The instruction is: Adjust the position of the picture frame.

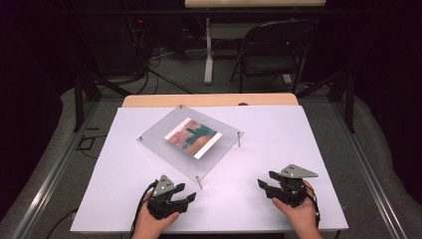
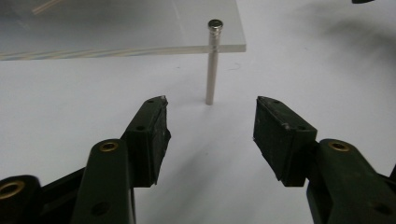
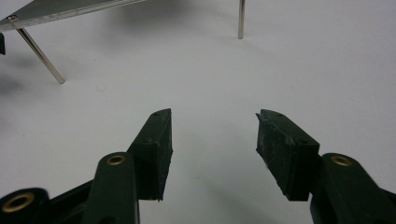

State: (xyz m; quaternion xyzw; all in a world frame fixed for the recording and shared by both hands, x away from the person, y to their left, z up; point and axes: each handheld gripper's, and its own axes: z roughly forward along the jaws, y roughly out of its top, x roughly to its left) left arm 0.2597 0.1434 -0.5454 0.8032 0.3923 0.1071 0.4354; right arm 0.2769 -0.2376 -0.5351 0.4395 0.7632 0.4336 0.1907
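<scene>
Hidden or cut off: far corner post of the clear acrylic plate [image 1: 164,144] hard to make out in the high view; printed picture [image 1: 191,138] under or on the plate too small to read, just blocks of teal, orange and pink with a white edge; in the left gripper view, plate cropped by the top and left edges; in the right gripper view, plate reduced to a sliver at upper left.
Plate position: middle of the white counter [image 1: 278,149], raised on thin metal posts, in the centre of the high view.
Plate relative to fingers: nearest post [image 2: 211,65] straight ahead of the left gripper [image 2: 210,123], just beyond the gap between its fingers [image 2: 152,130], not touching; from the right gripper [image 3: 215,135], same post [image 3: 39,53] well off at upper left, another post [image 3: 241,18] at the top.
Plate orientation: flat and level, turned diamond-wise, long axis running from upper left to lower right of the high view, one corner aimed at the lower middle.
Left gripper [image 1: 171,196]: lower left of centre, held in a hand [image 1: 152,224], fingers spread apart, nothing between them.
Right gripper [image 1: 286,186]: lower right, held in a hand [image 1: 298,214], fingers [image 3: 156,140] spread apart over bare counter, holding nothing.
Background: folding chair [image 1: 273,50] on the floor at the top, beyond the counter.
</scene>
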